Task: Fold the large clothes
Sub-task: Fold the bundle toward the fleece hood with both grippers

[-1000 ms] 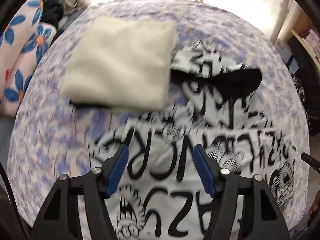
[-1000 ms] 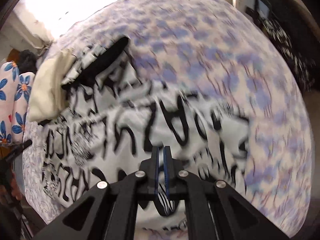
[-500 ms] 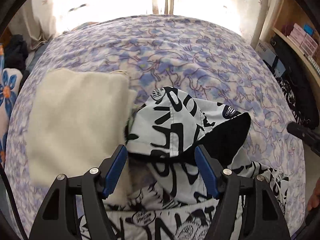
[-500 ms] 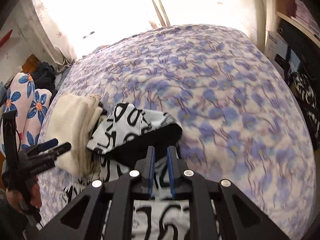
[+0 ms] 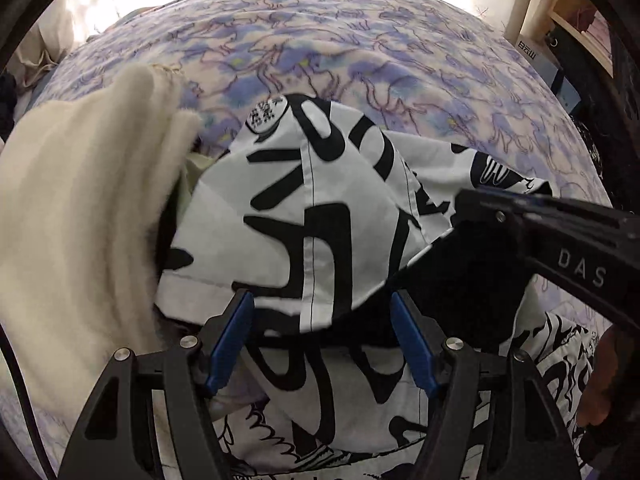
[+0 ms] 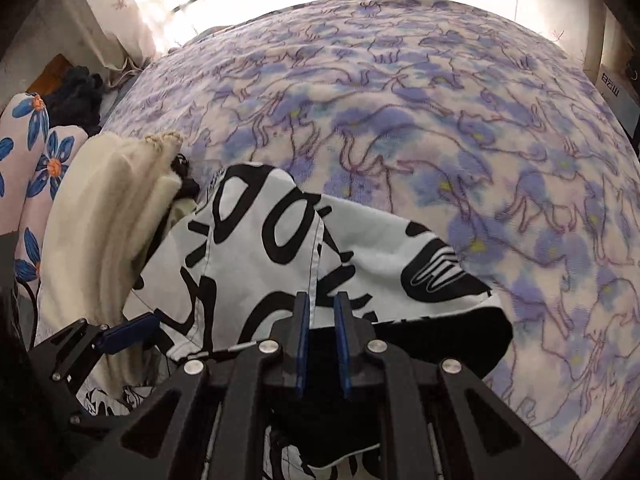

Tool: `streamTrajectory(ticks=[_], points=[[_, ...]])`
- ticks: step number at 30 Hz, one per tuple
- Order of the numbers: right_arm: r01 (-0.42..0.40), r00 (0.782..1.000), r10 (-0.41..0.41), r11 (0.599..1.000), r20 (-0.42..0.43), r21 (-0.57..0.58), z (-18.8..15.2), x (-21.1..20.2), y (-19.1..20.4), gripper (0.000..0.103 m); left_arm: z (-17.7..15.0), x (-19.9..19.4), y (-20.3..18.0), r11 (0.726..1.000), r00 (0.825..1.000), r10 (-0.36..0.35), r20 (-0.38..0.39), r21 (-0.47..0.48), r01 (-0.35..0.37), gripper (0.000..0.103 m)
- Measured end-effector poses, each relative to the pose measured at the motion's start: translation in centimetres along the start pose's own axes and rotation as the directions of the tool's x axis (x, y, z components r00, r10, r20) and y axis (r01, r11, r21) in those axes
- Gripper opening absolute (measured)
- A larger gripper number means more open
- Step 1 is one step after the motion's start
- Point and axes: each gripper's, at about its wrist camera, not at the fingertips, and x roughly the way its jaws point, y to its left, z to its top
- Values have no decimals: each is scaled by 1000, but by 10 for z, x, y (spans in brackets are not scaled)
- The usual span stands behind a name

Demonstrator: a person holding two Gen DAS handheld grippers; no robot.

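Purple-flowered bed (image 5: 360, 40) spread wide ahead of both tongs, cream folded blanket (image 5: 80, 200) off to the left of them, black-and-white printed garment (image 5: 304, 208) heaped directly in front and under the tips. Garment judged light, soft and floppy, likely to slump and slide; best pinched at a seamed edge or corner rather than mid-panel. Left tongs (image 5: 322, 340) gaping wide, empty, straddling the near fold without pressing; right tongs (image 6: 322, 340) nearly closed after easing apart slightly, nothing visibly clamped between the pads.

Your right gripper (image 6: 322, 334) parted slightly, and the hood (image 5: 304, 216) now lies between both your grippers' tips
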Motion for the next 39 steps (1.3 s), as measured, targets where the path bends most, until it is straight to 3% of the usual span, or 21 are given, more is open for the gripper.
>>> streamTrajectory(ticks=[2,7,9,13,17,22,24,29,34,36,39], points=[[-5,1000,5,1000,-14,2,-20,-3,-9,12,-10,-2,3,1000,1000,-11,-1,3,11,69],[69,992,-71,997,-107,-26,-65,15,-27,12,-31,4,9,999,998,-46,-37,-7,46,69],[53,992,-52,999,-115,11,-74,20,-37,12,-34,0,10,998,997,-66,-29,-15,65,69],[-4,998,9,997,-69,76,-73,3,-41,12,-26,-24,11,991,990,-134,47,-20,135,69],[-127,990,122,989,73,77,-60,-39,-26,12,-4,-40,10,986,980,-158,120,-34,163,69],[-112,986,104,993,133,50,-33,-34,-10,12,14,-13,4,988,988,-130,85,-75,137,69],[-94,991,88,994,105,56,-27,-18,-13,12,9,4,2,990,993,-106,44,-89,110,69],[-40,999,40,997,0,58,-55,16,-30,12,-10,20,1,992,995,-96,22,-86,97,69],[-24,998,27,998,-56,53,-73,23,-41,12,-22,39,-3,993,997,-76,-15,-91,74,69],[-43,998,45,998,-42,45,-69,10,-42,12,-24,40,-3,994,998,-68,-10,-91,67,69],[-103,993,101,994,64,25,-57,-26,-47,12,-23,45,-4,992,998,-68,-10,-103,67,69]])
